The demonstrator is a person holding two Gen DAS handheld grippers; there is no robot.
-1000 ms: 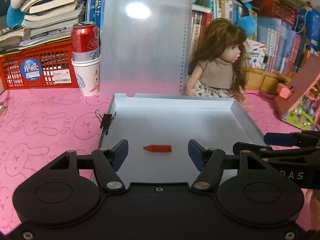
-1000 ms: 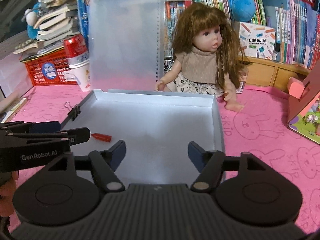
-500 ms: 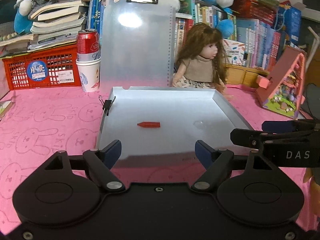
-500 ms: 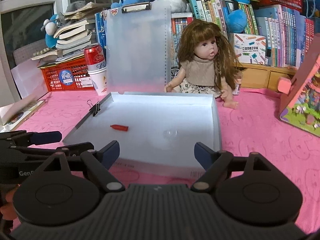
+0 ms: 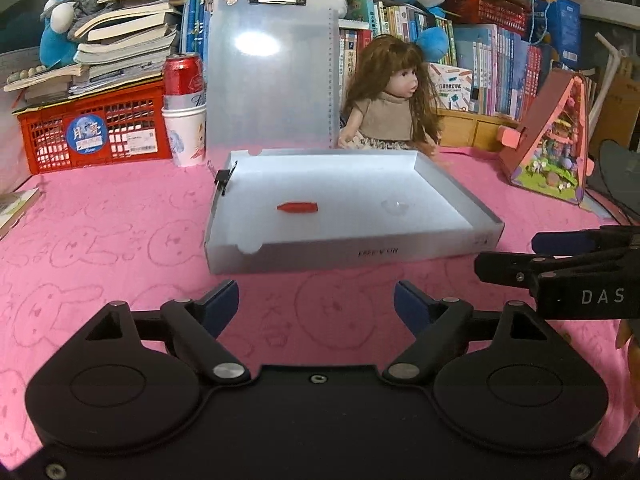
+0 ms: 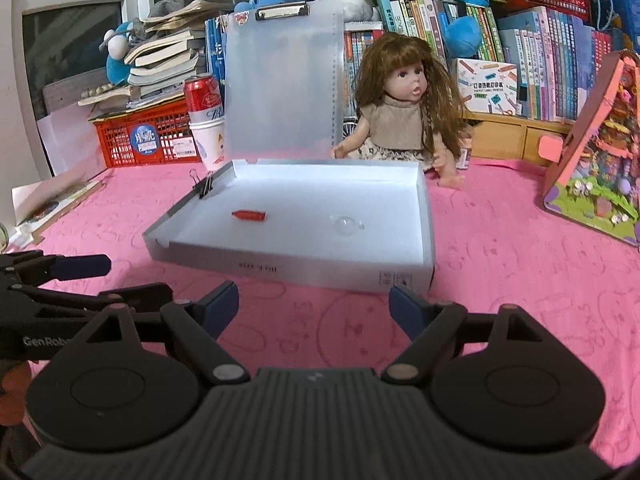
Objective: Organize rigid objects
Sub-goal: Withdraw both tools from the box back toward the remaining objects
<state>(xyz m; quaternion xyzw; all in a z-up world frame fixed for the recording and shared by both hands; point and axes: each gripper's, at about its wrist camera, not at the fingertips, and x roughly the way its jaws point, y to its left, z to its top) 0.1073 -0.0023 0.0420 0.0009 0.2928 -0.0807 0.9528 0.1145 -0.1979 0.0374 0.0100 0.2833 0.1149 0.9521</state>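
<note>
A shallow white box (image 5: 440, 184) (image 6: 427, 216) lies open on the pink cloth. Inside it lie a small red pen cap (image 5: 297, 207) (image 6: 249, 215) and a clear plastic dome (image 5: 395, 207) (image 6: 345, 225). A black binder clip (image 5: 223, 178) (image 6: 203, 189) grips the box's left wall. My left gripper (image 5: 316, 306) is open and empty, in front of the box. My right gripper (image 6: 314, 306) is open and empty, also in front of the box. Each gripper shows at the edge of the other's view.
A translucent clipboard (image 5: 272, 76) stands behind the box. A doll (image 5: 394, 108) sits at the back right. A red can in a paper cup (image 5: 185, 112) and a red crate (image 5: 92, 128) stand back left. A toy house (image 5: 556, 148) stands right.
Both grippers have pulled back from over the box towards me. They now hover over the pink cloth in front of it. The box contents have not moved.
</note>
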